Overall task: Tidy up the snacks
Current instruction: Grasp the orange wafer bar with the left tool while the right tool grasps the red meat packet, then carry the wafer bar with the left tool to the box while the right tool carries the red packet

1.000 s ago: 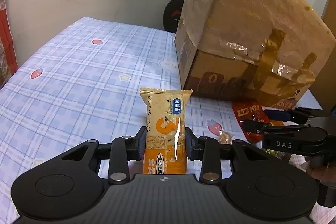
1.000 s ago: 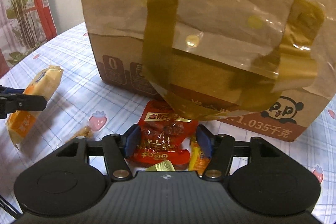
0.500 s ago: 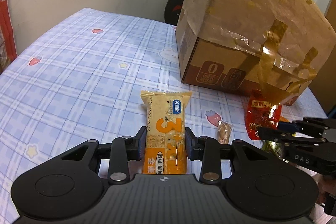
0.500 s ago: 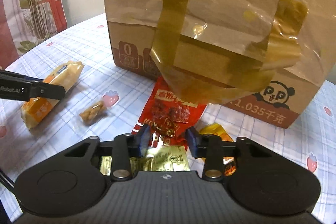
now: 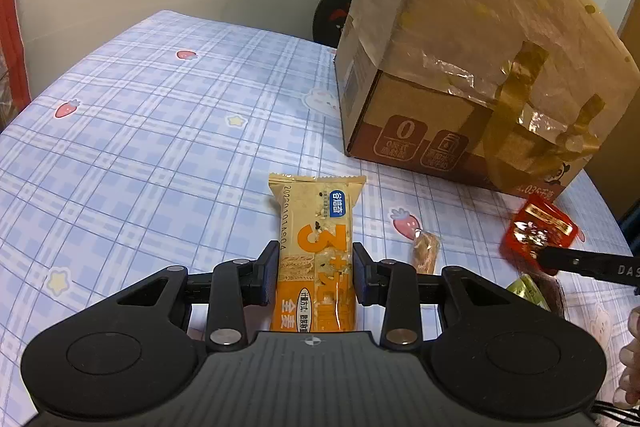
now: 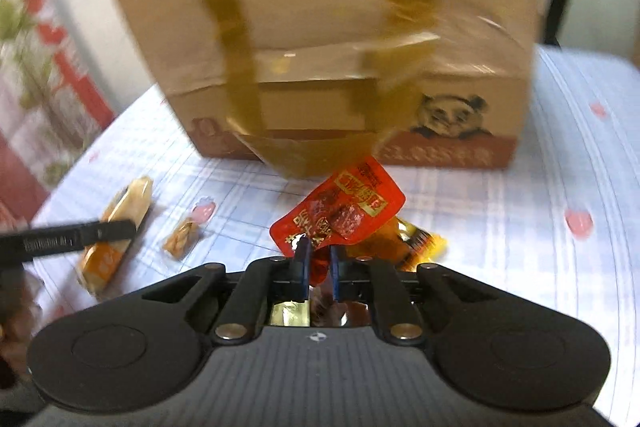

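Note:
My left gripper [image 5: 316, 259] is shut on an orange and cream cereal bar [image 5: 318, 247] that points away along the fingers, just above the checked tablecloth. The right wrist view shows that bar [image 6: 116, 227] at the left, under a left finger. My right gripper [image 6: 319, 255] is shut on the lower edge of a red snack packet [image 6: 344, 211], which hangs tilted above the cloth. The left wrist view shows that red packet [image 5: 538, 231] at the far right, at the tip of a black finger. A taped cardboard box [image 6: 320, 39] stands right behind.
A small clear-wrapped nut snack [image 5: 426, 251] lies between the two grippers. Yellow and orange packets [image 6: 416, 243] and a gold wrapper [image 5: 528, 291] lie under the red packet. The blue checked tablecloth [image 5: 140, 147] runs bare to the left. A person's hand [image 5: 632, 355] shows at the right edge.
My right gripper has shut on the red packet, lifted it off the cloth and drawn back from the box, rolling as it went. My left gripper has held still with the bar.

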The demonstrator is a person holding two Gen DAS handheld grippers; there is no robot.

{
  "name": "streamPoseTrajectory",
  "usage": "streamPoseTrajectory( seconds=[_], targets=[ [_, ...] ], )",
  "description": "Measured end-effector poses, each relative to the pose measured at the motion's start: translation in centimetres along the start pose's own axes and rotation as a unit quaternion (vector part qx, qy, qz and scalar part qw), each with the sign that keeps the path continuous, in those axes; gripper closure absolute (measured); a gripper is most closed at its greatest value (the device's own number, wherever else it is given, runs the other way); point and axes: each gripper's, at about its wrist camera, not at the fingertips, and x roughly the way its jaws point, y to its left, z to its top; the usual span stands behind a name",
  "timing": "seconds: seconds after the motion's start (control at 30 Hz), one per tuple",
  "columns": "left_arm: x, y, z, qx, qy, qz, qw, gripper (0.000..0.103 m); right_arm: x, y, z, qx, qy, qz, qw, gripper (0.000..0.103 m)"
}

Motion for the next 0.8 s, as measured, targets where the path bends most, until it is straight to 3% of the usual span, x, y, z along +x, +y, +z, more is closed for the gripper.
streamPoseTrajectory(
  seconds=[0.17, 0.37, 0.8],
  targets=[
    [-0.1, -0.4, 0.0, 0.007, 0.003, 0.006, 1.0000, 0.064, -1.3, -1.7, -0.7, 0.028, -0.007, -0.015, 0.999, 0.092],
    [-0.9, -1.3, 0.6, 0.025, -0.009, 0.008, 0.9996, 0.064, -3.4, -1.4, -0.8, -0.001, -0.040, -0.009, 0.999, 0.092],
    [-8.1, -4.8, 6.4, 0.076, -0.112, -0.028, 0.9904, 0.064, -9.9, 1.3, 2.7, -0.047, -0.158, 0.054, 0.985, 0.092]
  ],
)
